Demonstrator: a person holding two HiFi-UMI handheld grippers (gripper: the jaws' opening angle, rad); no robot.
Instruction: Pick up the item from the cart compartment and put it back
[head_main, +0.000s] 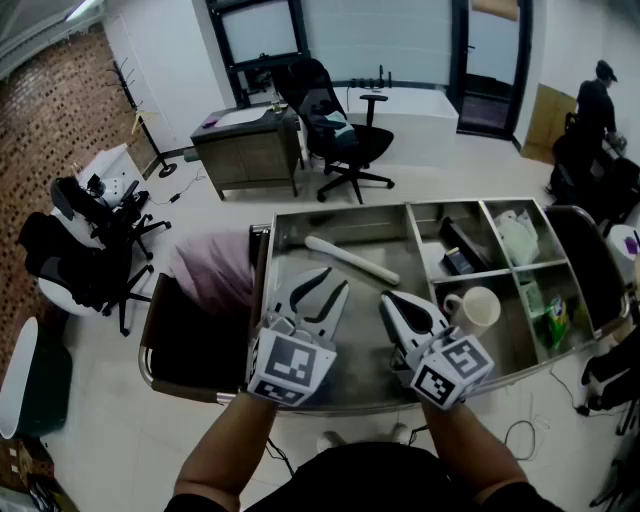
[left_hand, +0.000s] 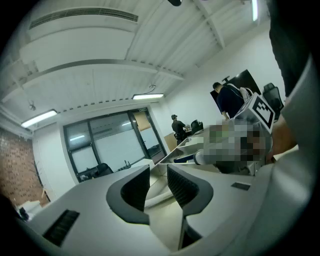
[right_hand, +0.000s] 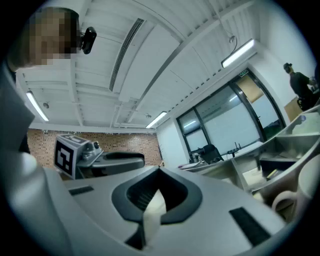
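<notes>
**While both grippers hover over the cart, the pick is not yet begun**

Although the task names only "the item", the likeliest candidate is the long cream-white rolled tube (head_main: 350, 258). It lies alone on the floor of the large compartment of the stainless-steel cart (head_main: 340, 212). It sits just ahead of the left gripper (head_main: 332, 288) and slightly to that gripper's right, slanting across its line of reach. It is near the jaws but apart from them.

The left gripper's own view shows its jaws parted by a moderate gap with nothing between them. The tube shows only beyond the gap. The right gripper (head_main: 386, 299) hovers beside the left one, its jaws drawn together until the tips meet, and I can make out no item in them. Off to its right, in the smaller compartments, sit a white ceramic mug (head_main: 478, 308) and a green packet (head_main: 555, 320).

By my reading the step in hand is the approach, before any grasp. The next move would call for lowering the left gripper forward until its parted jaws straddle the tube across its width. Because a round tube may roll on the smooth steel, the jaws would best close near its middle.
</notes>
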